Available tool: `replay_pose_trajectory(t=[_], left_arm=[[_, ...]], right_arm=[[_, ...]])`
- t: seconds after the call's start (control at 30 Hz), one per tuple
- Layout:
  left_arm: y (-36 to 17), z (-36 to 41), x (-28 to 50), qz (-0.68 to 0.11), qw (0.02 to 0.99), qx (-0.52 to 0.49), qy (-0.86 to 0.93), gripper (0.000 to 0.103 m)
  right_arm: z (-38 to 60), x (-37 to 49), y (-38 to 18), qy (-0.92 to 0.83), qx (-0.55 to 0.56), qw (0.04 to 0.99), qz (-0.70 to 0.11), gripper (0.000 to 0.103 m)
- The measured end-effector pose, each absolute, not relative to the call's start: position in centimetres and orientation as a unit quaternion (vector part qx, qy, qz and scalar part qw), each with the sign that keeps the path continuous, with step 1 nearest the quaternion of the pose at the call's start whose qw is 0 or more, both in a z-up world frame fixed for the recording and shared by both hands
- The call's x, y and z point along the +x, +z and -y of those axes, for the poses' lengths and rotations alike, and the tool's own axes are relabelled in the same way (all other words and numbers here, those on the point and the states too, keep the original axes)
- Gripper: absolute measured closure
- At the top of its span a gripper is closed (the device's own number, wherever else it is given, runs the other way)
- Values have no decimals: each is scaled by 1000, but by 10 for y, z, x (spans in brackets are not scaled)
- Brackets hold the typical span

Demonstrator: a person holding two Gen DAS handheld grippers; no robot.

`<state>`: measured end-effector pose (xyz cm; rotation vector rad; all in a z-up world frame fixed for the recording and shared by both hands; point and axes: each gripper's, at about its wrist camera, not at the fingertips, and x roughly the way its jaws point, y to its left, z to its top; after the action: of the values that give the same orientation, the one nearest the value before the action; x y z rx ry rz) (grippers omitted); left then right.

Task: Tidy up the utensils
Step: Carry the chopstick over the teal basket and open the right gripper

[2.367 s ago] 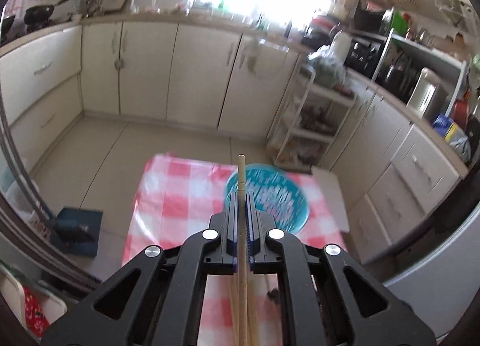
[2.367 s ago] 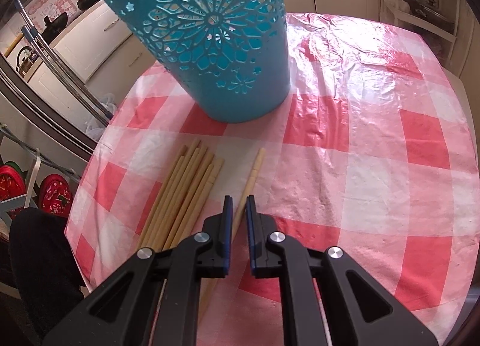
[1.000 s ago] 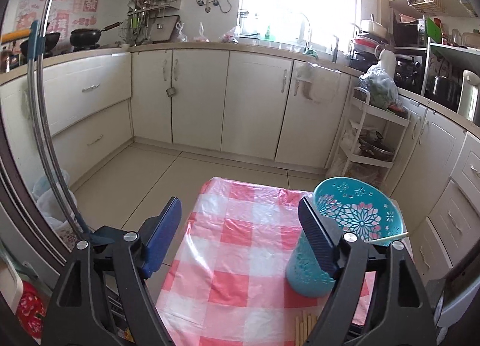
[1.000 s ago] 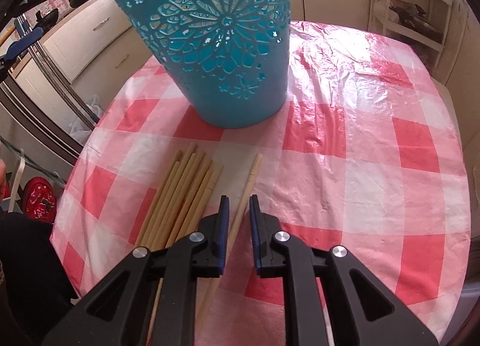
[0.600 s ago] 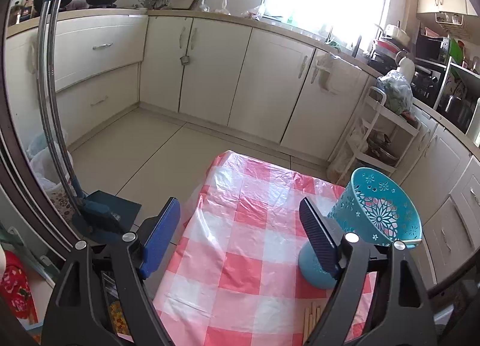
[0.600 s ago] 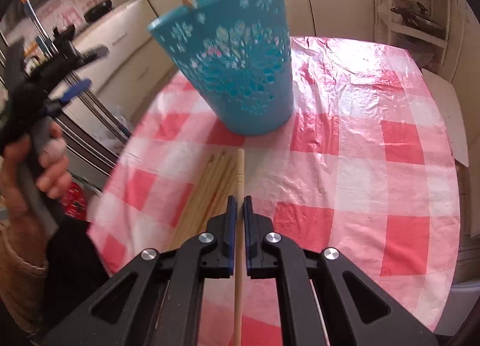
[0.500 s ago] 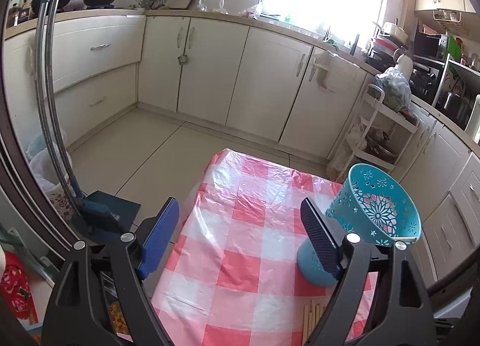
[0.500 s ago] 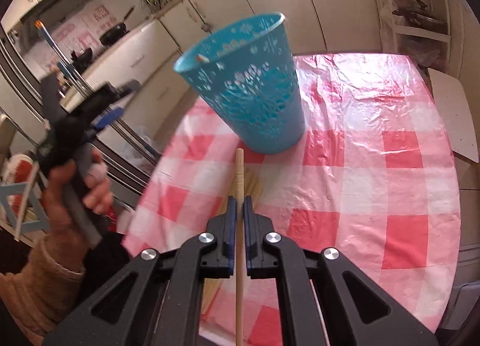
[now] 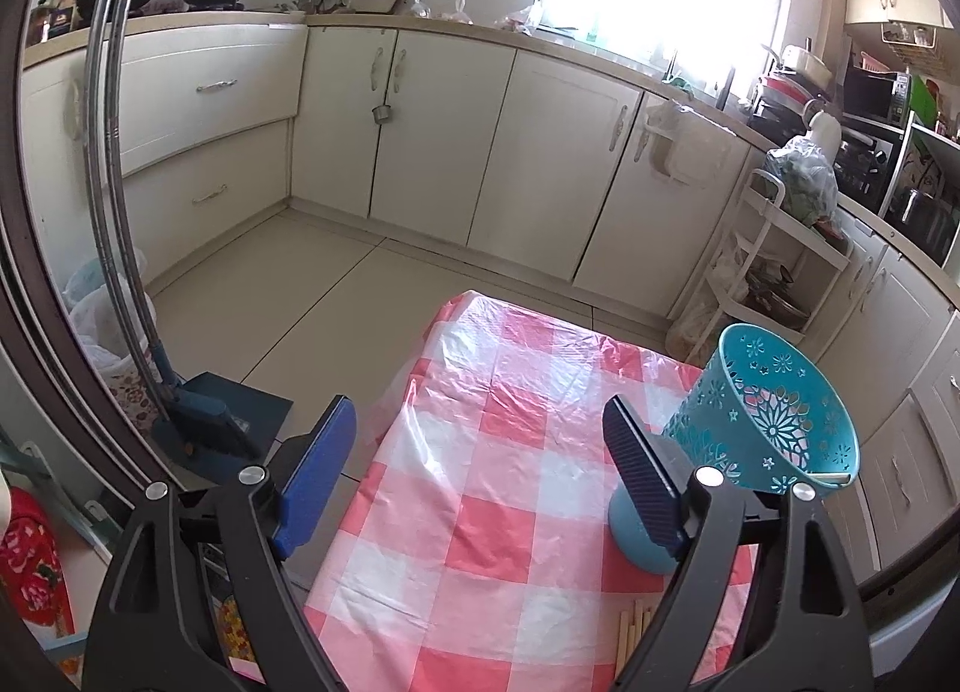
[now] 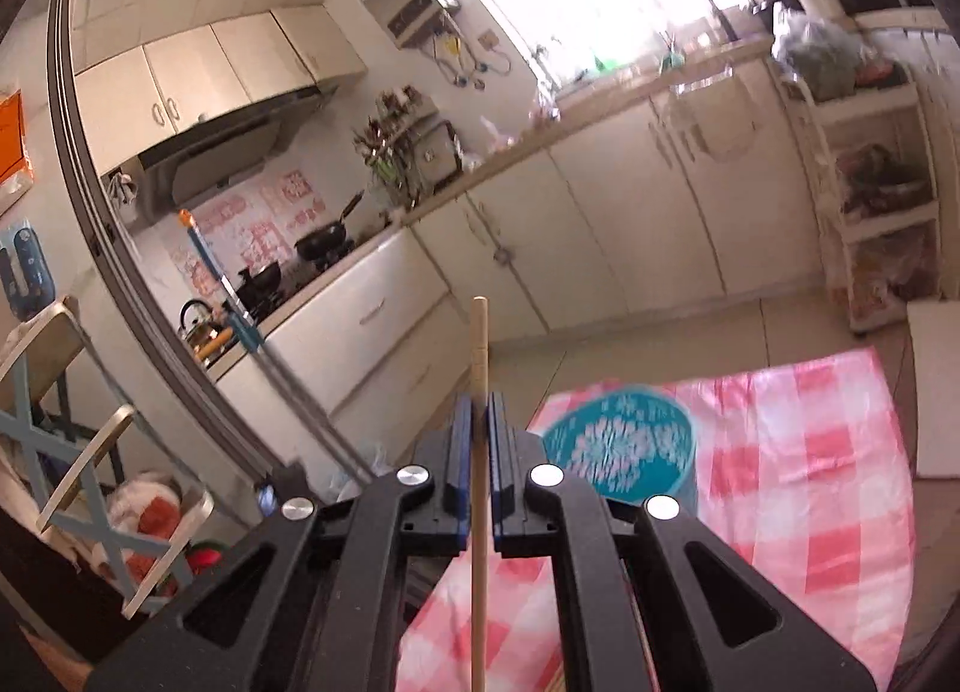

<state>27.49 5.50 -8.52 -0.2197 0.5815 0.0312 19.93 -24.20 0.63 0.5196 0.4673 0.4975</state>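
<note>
My right gripper [image 10: 478,422] is shut on a wooden chopstick [image 10: 479,350] and holds it upright, high above the table, with the blue perforated holder [image 10: 624,446] just right of and below its fingers. My left gripper [image 9: 480,464] is open wide and empty, above the near left part of the table. In the left wrist view the blue holder [image 9: 768,422] stands at the table's right side with one chopstick [image 9: 831,477] lying against its rim. The ends of several loose chopsticks [image 9: 633,635] lie on the cloth below the holder.
The small table has a red-and-white checked cloth [image 9: 498,452]. A dustpan and broom [image 9: 204,416] stand on the floor to the left. A white rack [image 9: 774,272] and cream cabinets [image 9: 420,122] line the far walls. A folding chair [image 10: 72,452] stands at the left.
My right gripper closed on a chopstick, lifted it off the table and rose above the holder. My left gripper, which held a chopstick earlier, opened; that chopstick now rests in the holder.
</note>
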Motion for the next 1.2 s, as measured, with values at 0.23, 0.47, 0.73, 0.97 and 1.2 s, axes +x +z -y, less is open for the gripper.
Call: replay_pose_trajectory(t=[0.23,0.47,0.73,0.97,1.2], left_arm=[[-81,-50,272,-272,958,-91,18,20],[-74,-39,267,-250,966,-62,17,19],[-70,-27,261,-240,970,-39,16,17],[-72,-29,262,-244,969,-39,23,16],[-78,-23,260,-251,967,-22,24,16]], right_arm=[[215,254,1,98,208,962,-145,97],[206,273,-49,41,187,966,-174,97],[204,257,-74,61,161,962,-214,91],[205,199,-66,76,144,965,-206,72],[192,145,-115,99,116,937,-313,76]])
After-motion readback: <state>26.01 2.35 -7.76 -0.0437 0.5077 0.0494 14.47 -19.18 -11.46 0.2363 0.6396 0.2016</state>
